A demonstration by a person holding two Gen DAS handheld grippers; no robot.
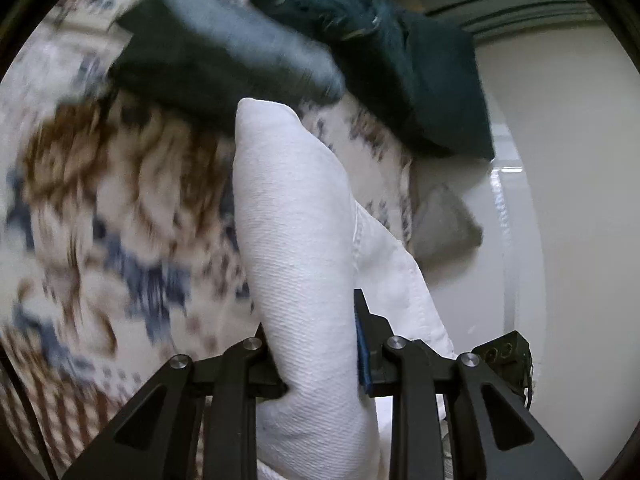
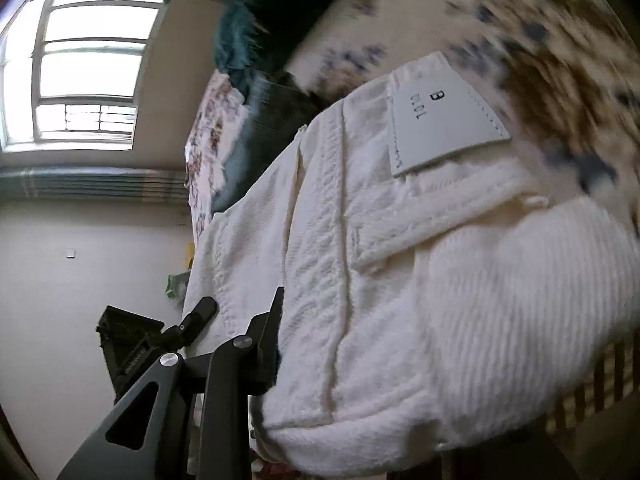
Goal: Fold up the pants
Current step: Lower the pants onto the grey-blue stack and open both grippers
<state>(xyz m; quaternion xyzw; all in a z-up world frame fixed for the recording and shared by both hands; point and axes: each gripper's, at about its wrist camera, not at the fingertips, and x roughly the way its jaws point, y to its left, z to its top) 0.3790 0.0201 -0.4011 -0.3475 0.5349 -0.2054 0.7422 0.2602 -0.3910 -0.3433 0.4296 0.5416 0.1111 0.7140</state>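
The white pants [image 1: 296,216] are bunched in a thick fold that runs up between the fingers of my left gripper [image 1: 316,344], which is shut on them above the patterned bedspread [image 1: 120,208]. In the right wrist view the waistband of the white pants [image 2: 400,260], with a white label patch [image 2: 440,124], fills the middle. My right gripper [image 2: 340,344] is shut on that waistband; only its left finger [image 2: 272,332] shows, the other is hidden under the cloth. Both views are tilted and blurred.
Dark teal and grey clothes [image 1: 360,48] lie piled on the bedspread beyond the pants. A white wall [image 1: 568,200] is on the right. In the right wrist view a window [image 2: 88,72] and the other gripper's body [image 2: 132,344] show at left.
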